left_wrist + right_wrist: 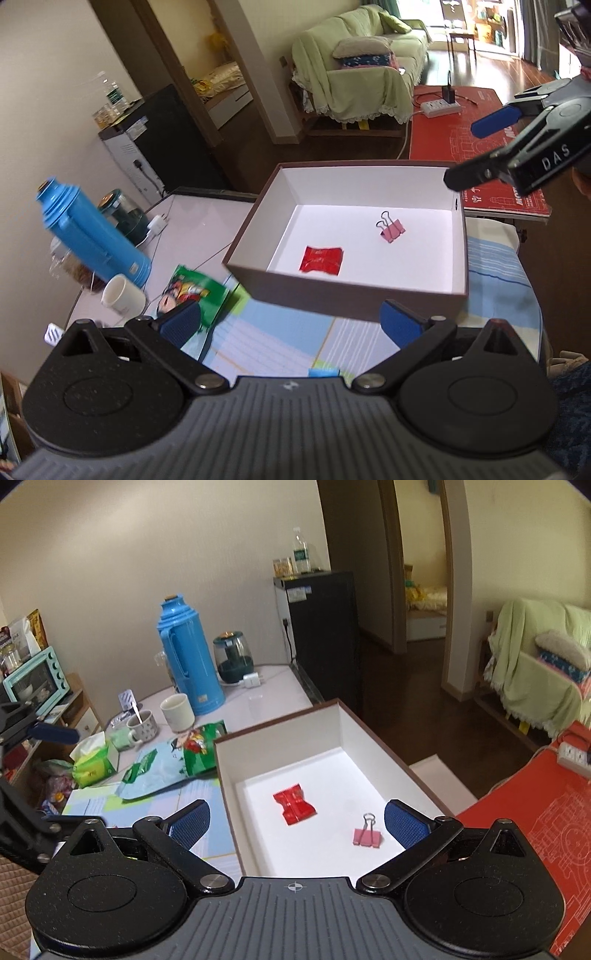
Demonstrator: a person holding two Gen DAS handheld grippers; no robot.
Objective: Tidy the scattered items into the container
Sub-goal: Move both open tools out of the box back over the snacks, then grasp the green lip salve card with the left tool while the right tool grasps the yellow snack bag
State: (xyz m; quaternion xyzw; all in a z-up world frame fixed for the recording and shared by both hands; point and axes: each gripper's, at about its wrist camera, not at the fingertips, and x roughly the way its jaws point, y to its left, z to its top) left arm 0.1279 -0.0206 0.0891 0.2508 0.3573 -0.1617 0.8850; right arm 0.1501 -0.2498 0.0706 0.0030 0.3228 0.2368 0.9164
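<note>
Here, the brown box (280, 731) with white lining fills the centre of the right wrist view, resting on the table (266, 698). Left gripper (291, 325): jaws spread wide, holding nothing, lower centre of frame. Right gripper (297, 821): also wide open and empty, above the box. Inside, well apart: red candy wrapper (294, 803) mid-floor, pink binder clip (366, 832) toward lower right.
</note>
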